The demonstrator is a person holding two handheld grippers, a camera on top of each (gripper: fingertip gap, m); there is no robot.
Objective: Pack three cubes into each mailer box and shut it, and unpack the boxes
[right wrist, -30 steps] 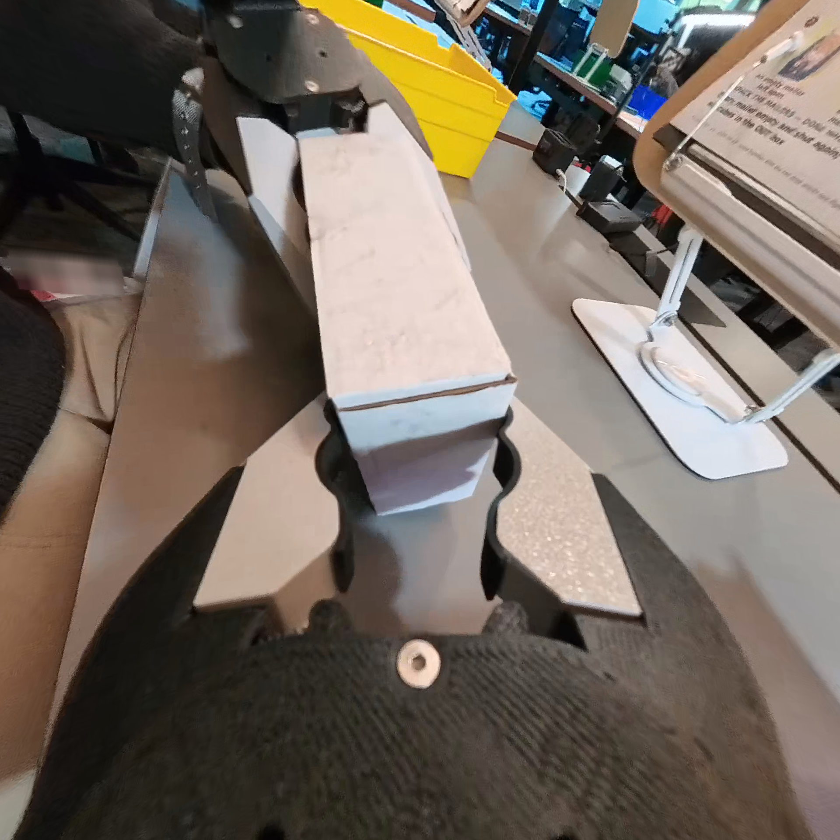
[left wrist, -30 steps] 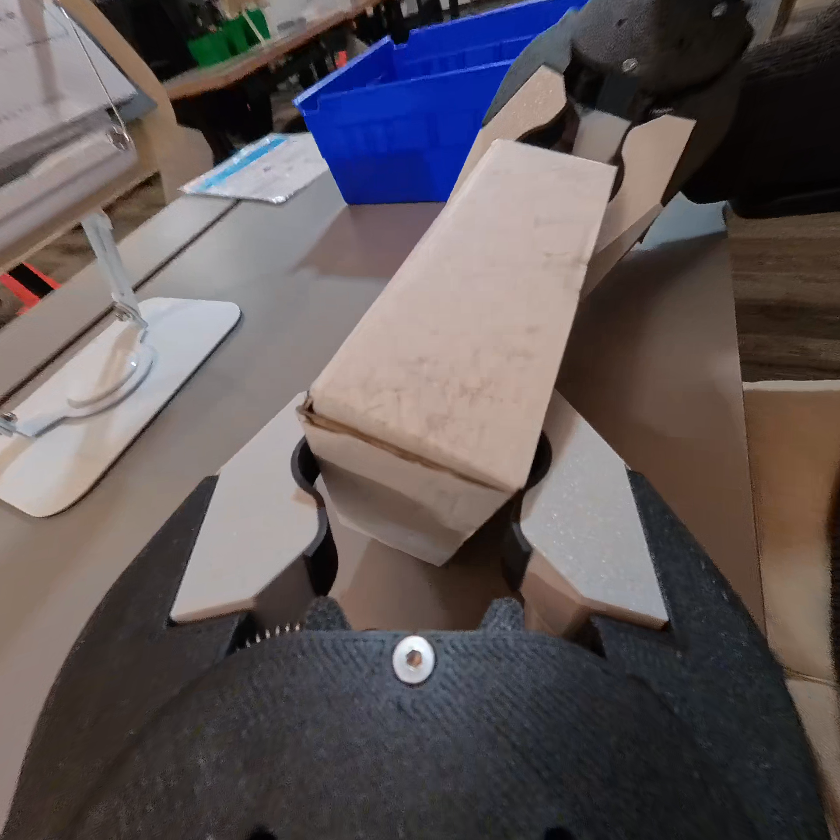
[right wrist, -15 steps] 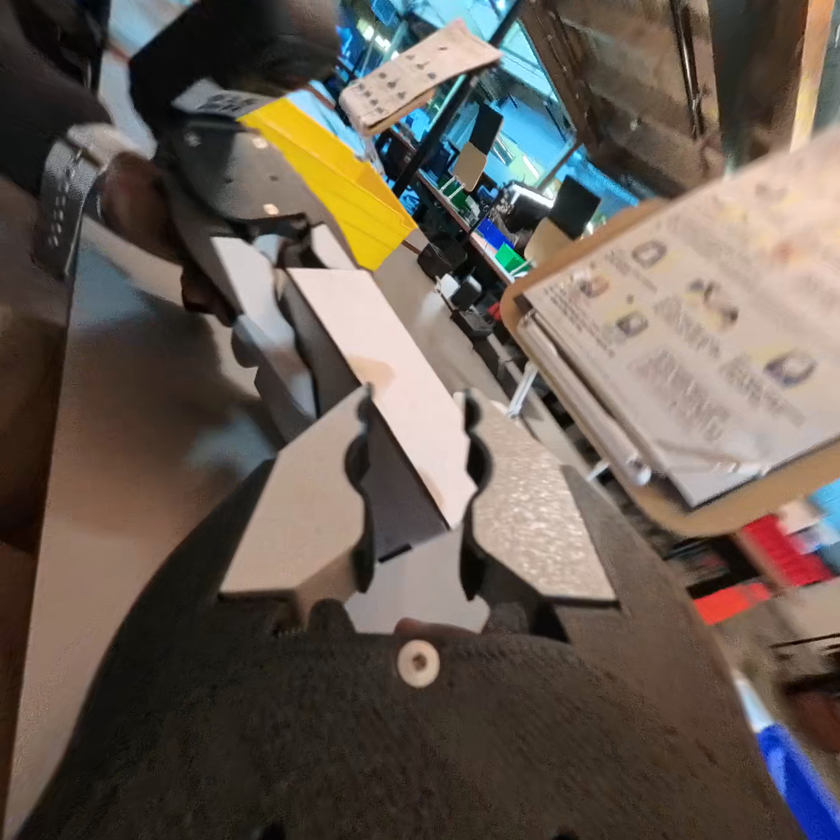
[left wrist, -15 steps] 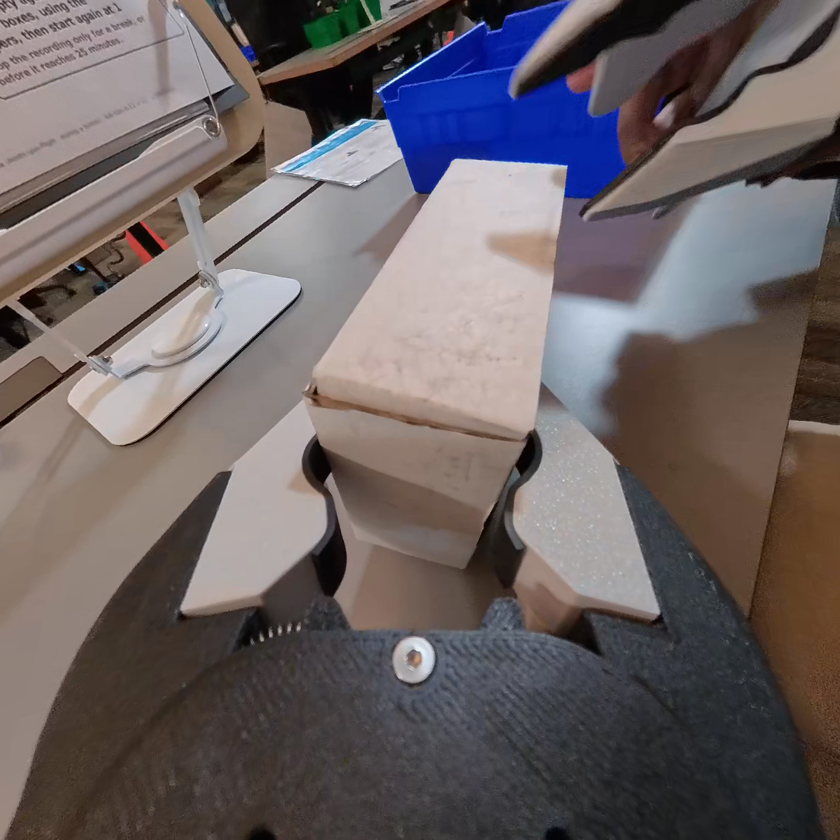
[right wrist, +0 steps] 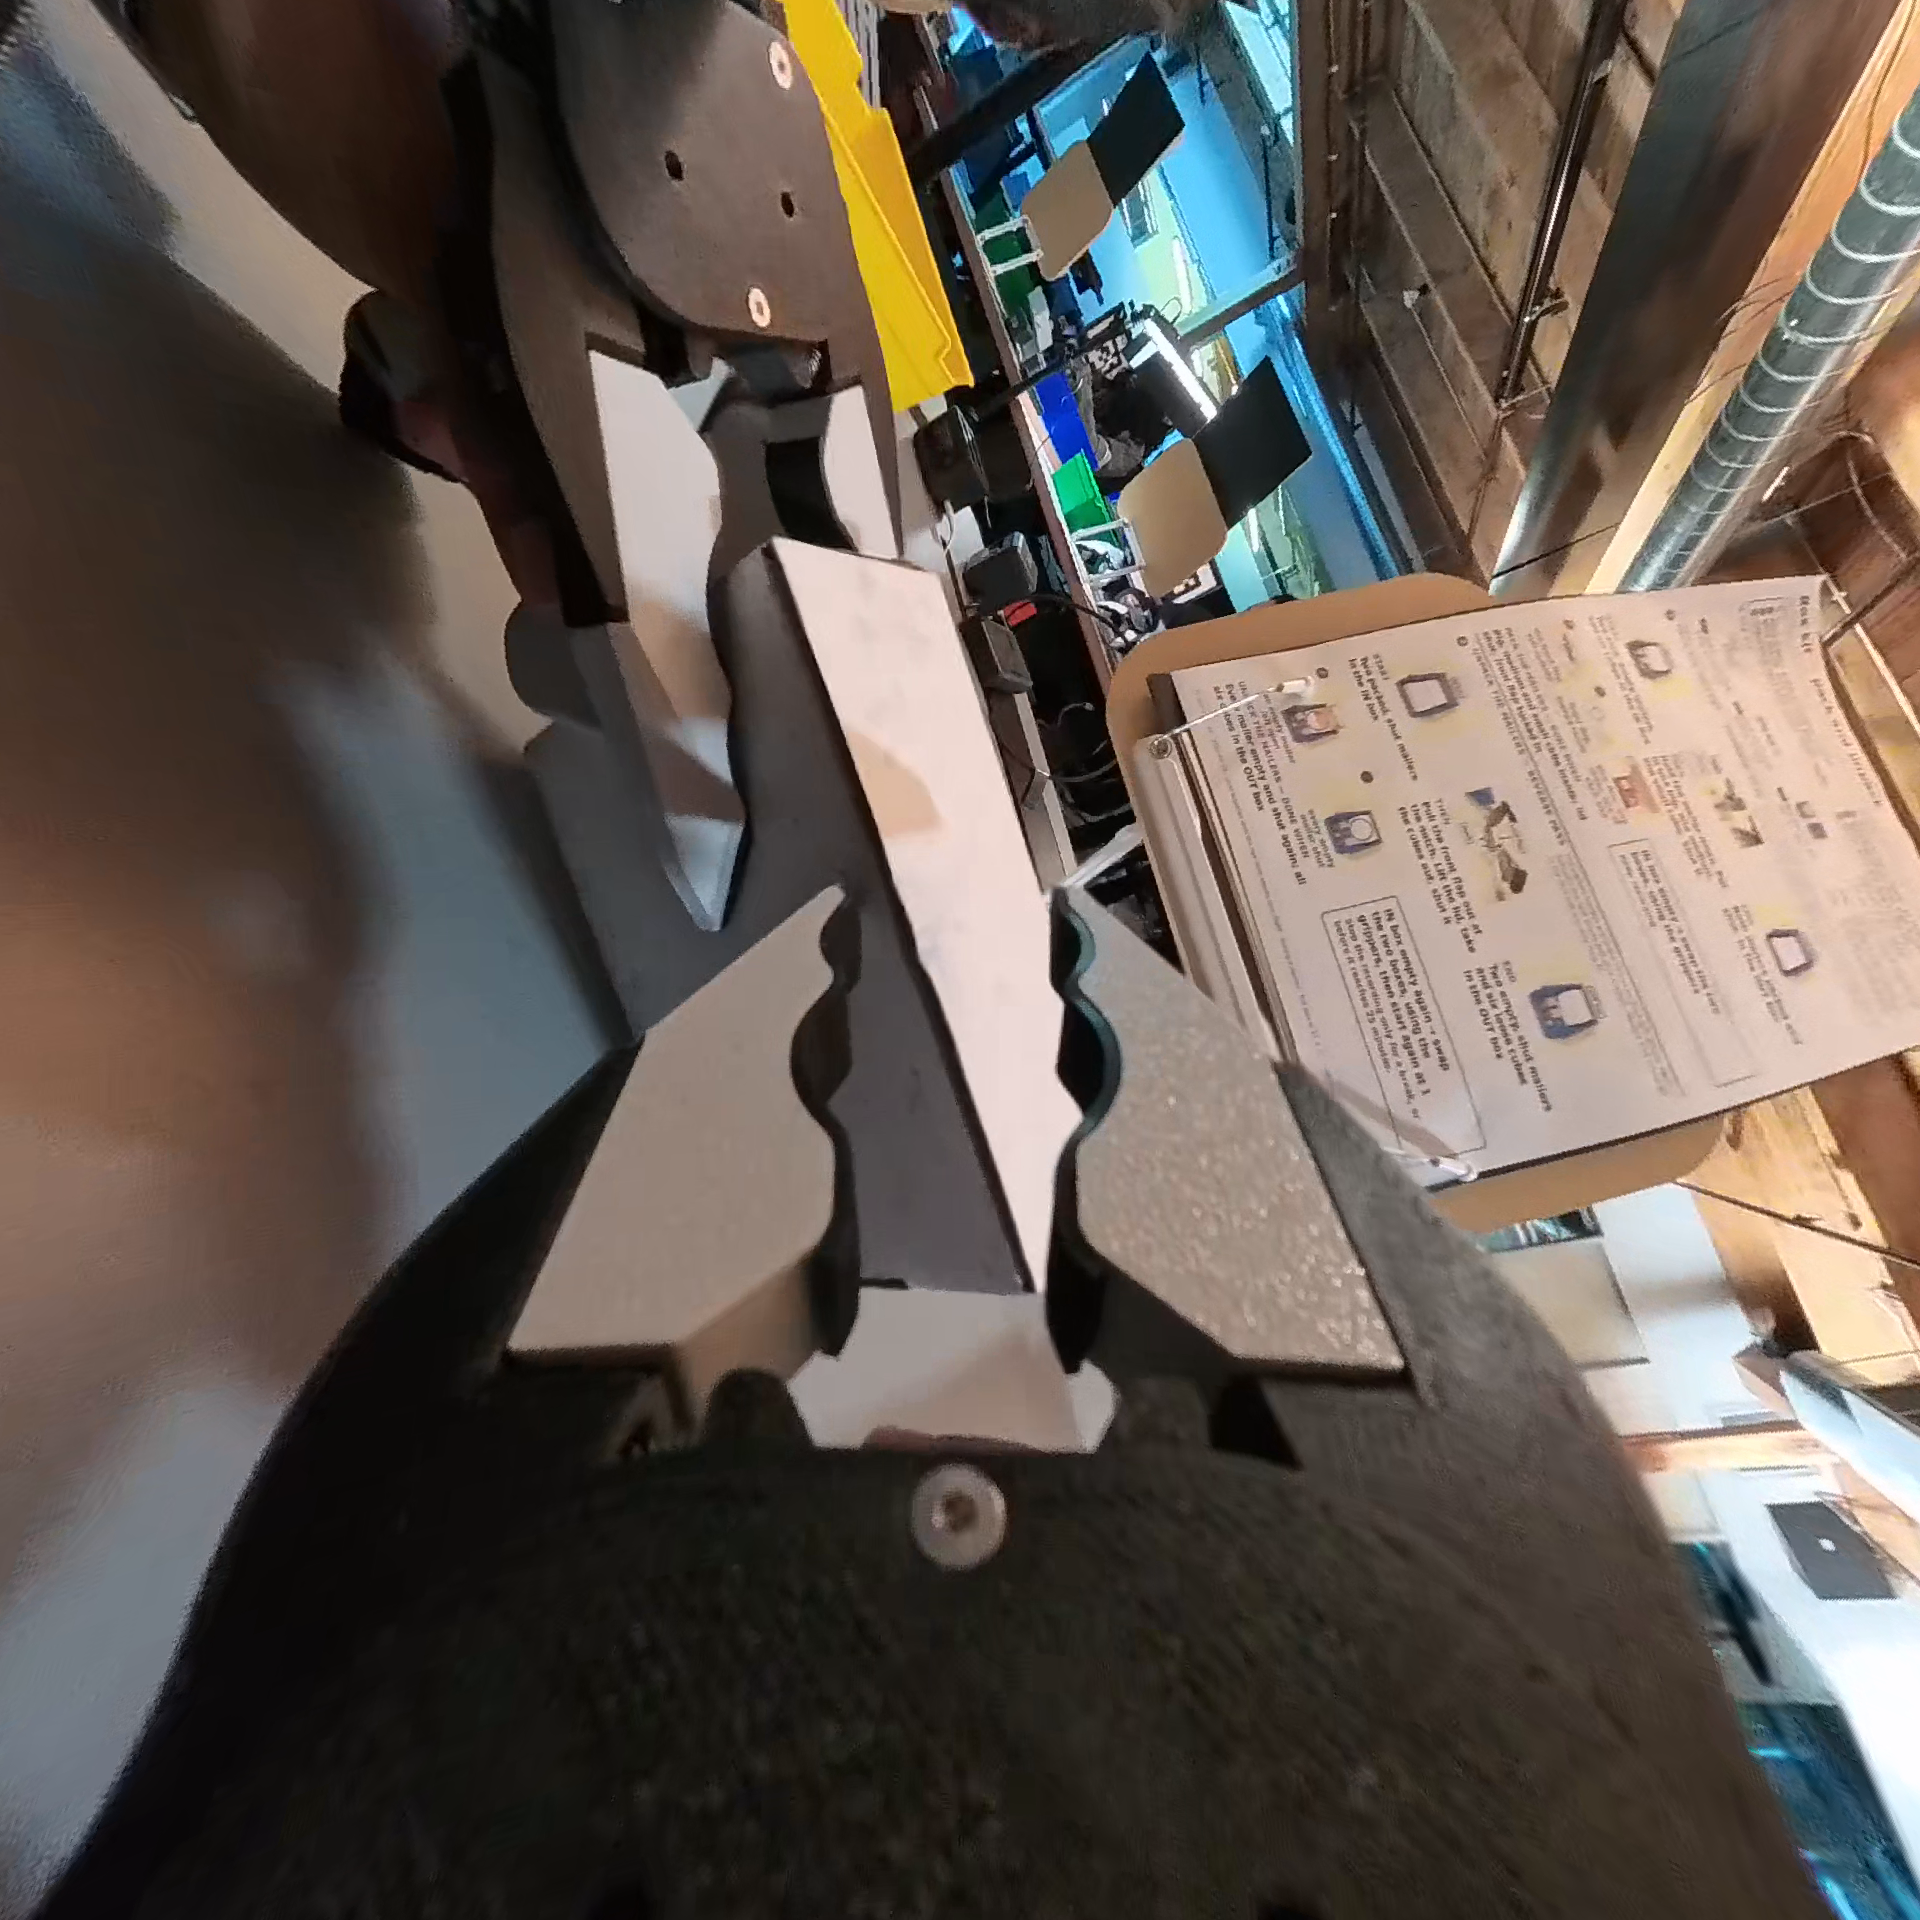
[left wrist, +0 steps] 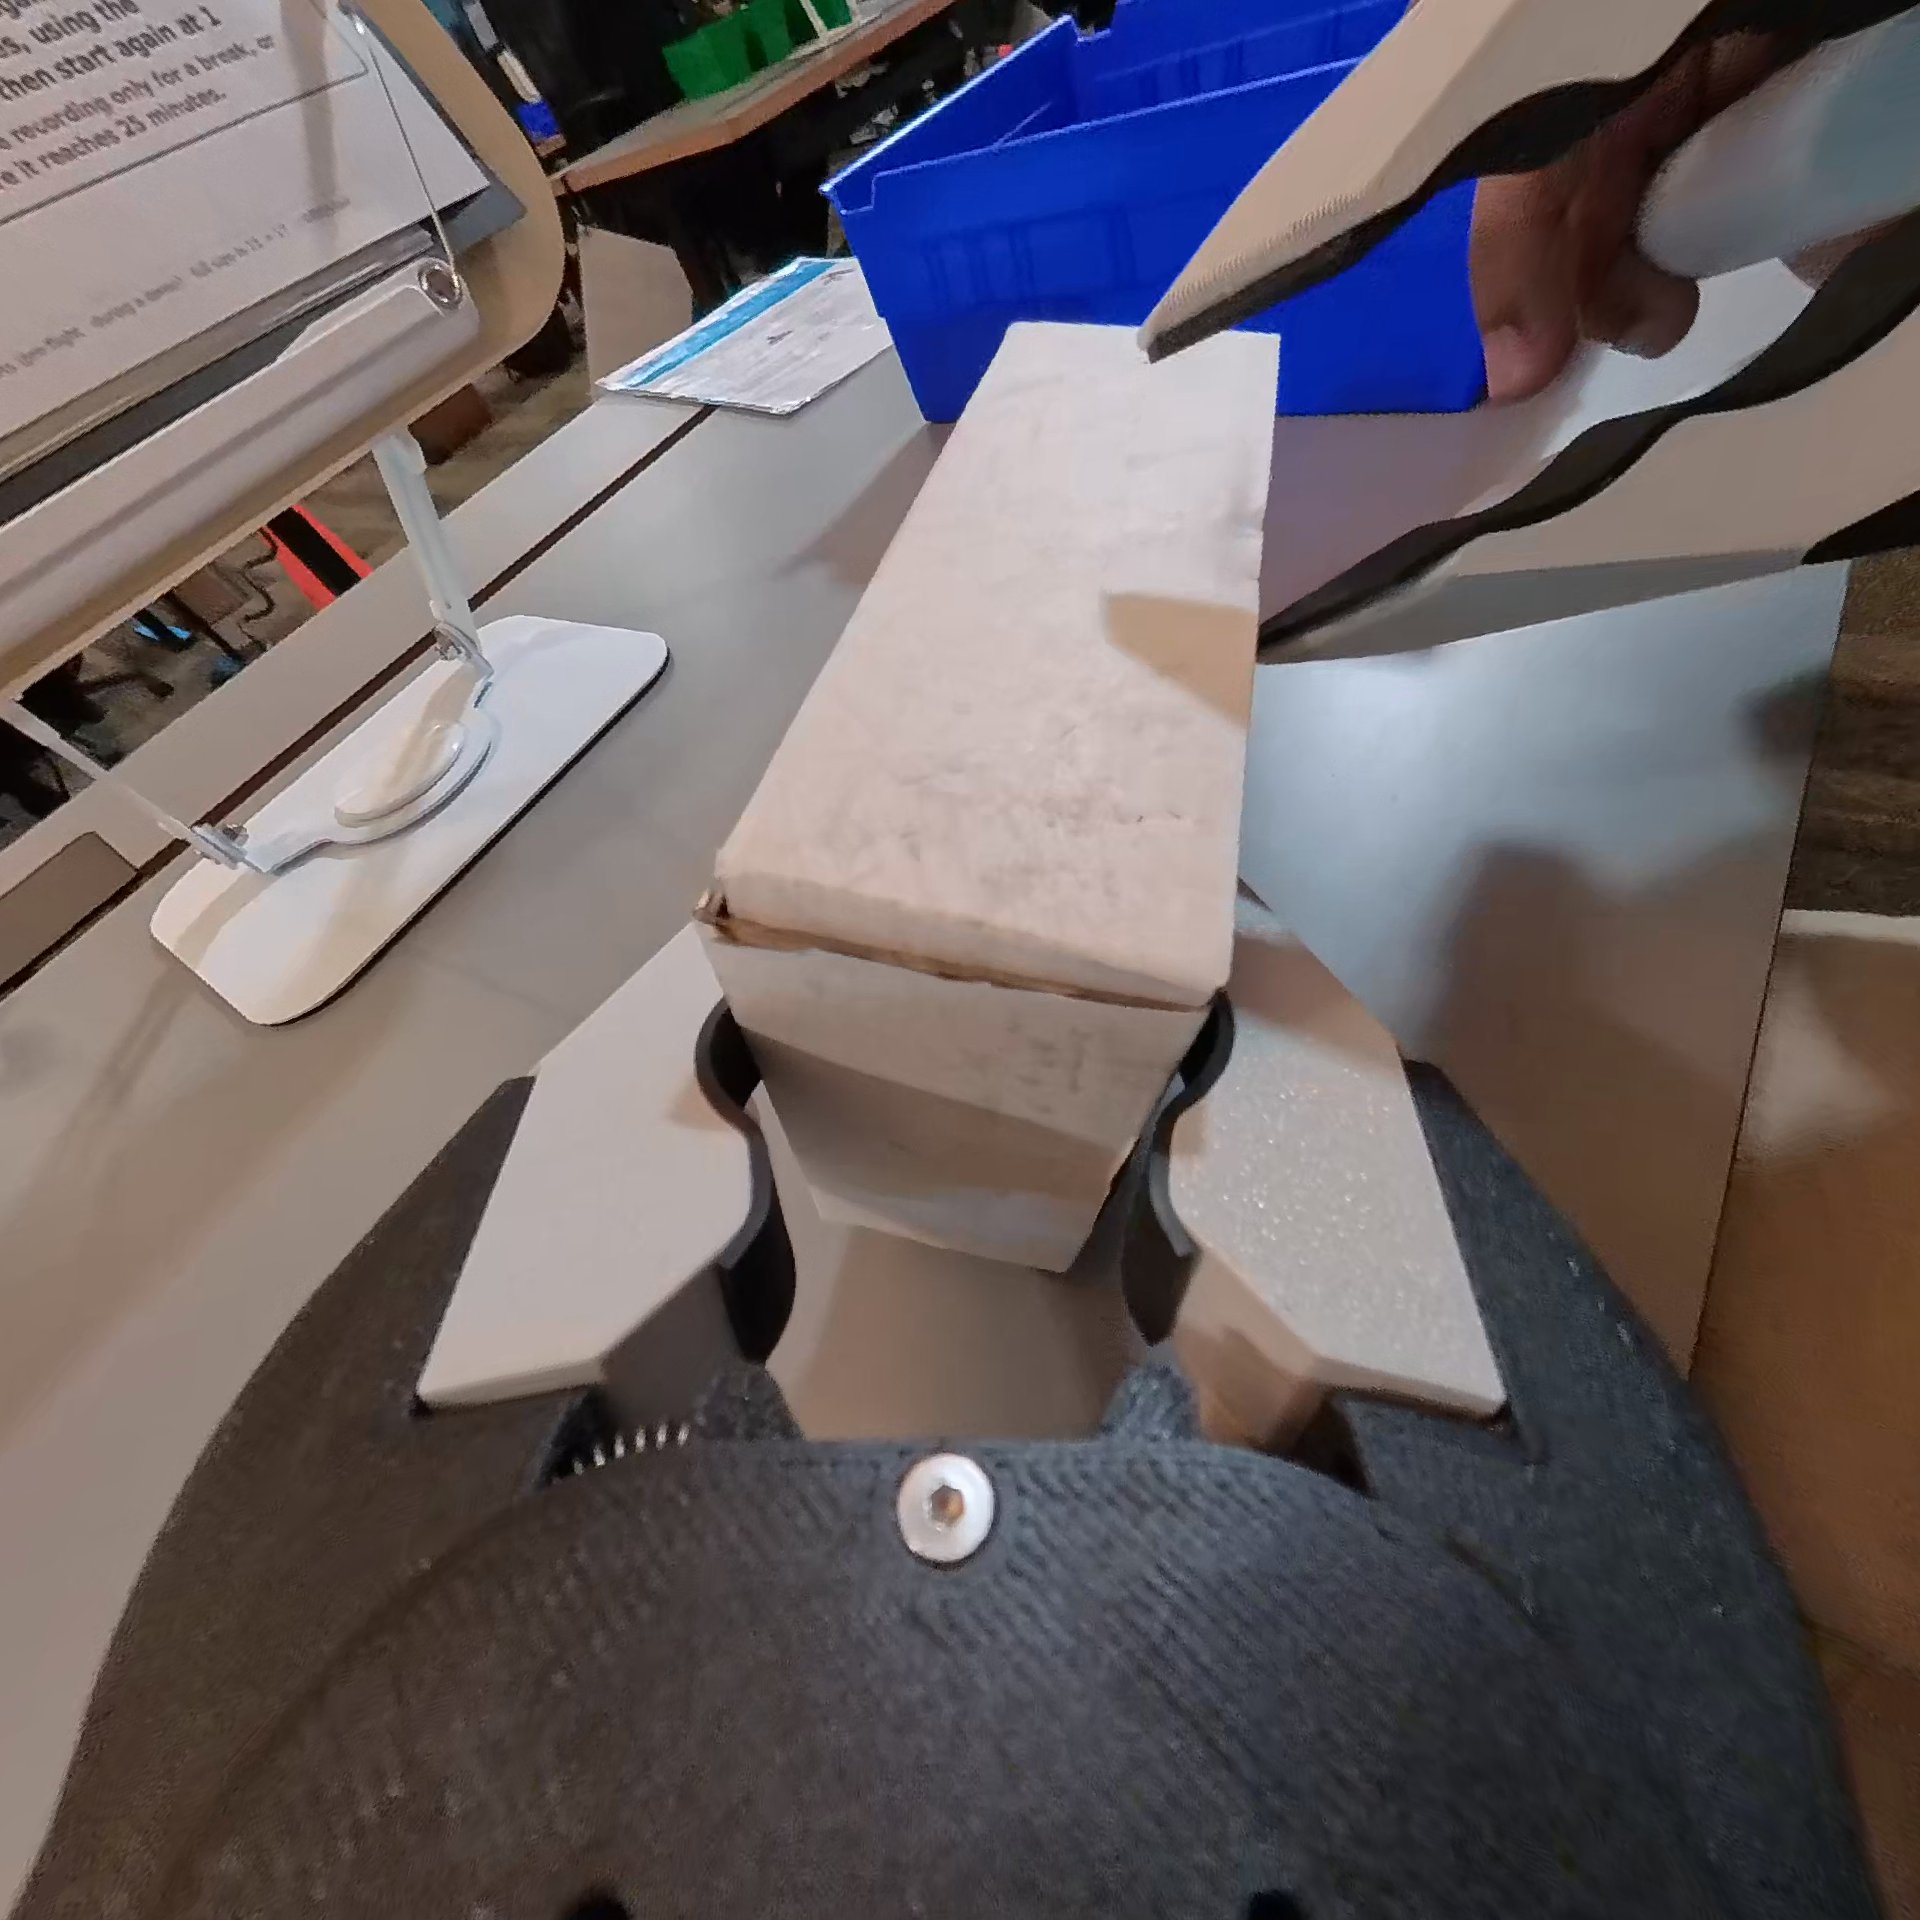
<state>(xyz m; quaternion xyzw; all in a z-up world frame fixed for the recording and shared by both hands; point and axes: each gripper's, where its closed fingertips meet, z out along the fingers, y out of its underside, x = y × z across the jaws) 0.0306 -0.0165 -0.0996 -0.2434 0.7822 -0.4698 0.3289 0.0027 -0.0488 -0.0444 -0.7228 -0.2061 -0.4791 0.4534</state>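
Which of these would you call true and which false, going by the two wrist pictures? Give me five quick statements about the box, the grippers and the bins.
1. The left gripper is shut on the near end of the white mailer box. True.
2. The box's lid stands wide open. False: it lies shut, flat along the top.
3. A blue bin sits on the table beyond the box. True.
4. The bin in the right wrist view is red. False: that bin is yellow.
5. The white stand base rests on top of the box. False: it stands on the table, apart from the box.
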